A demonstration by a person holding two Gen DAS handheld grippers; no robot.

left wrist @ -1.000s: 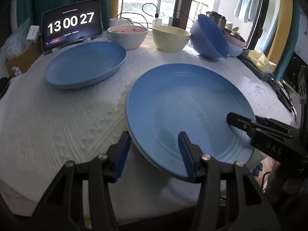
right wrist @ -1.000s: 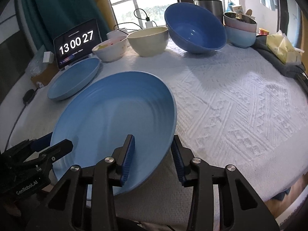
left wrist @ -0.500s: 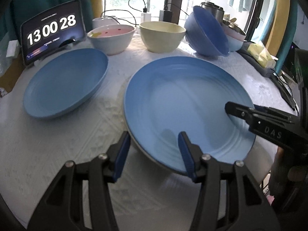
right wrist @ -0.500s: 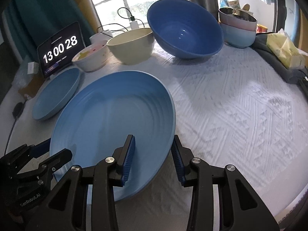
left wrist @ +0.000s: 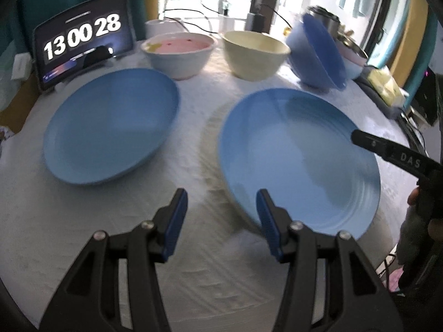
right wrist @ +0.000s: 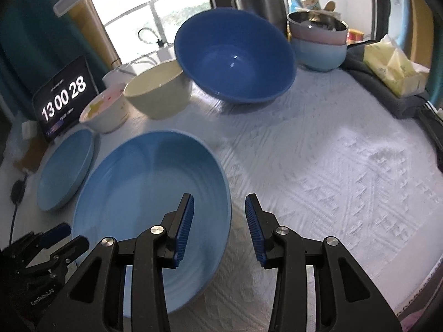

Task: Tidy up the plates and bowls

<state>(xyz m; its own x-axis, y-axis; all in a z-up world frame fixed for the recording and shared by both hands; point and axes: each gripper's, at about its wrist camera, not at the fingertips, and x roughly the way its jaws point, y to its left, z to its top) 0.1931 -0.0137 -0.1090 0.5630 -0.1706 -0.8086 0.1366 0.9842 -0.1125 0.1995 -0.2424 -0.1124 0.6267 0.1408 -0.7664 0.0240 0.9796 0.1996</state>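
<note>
Your left claw (left wrist: 220, 215) and right claw (right wrist: 219, 215) each straddle the ribbed plate's (left wrist: 299, 160) rim; grip unclear; nothing stacked yet.

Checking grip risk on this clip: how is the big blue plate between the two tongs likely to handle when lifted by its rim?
The big blue plate looks rigid, so it should not flex. Its smooth surface may slip on the pads. It is wide and shallow, so a rim hold by the left tongs or right tongs alone would probably let it tilt.
</note>
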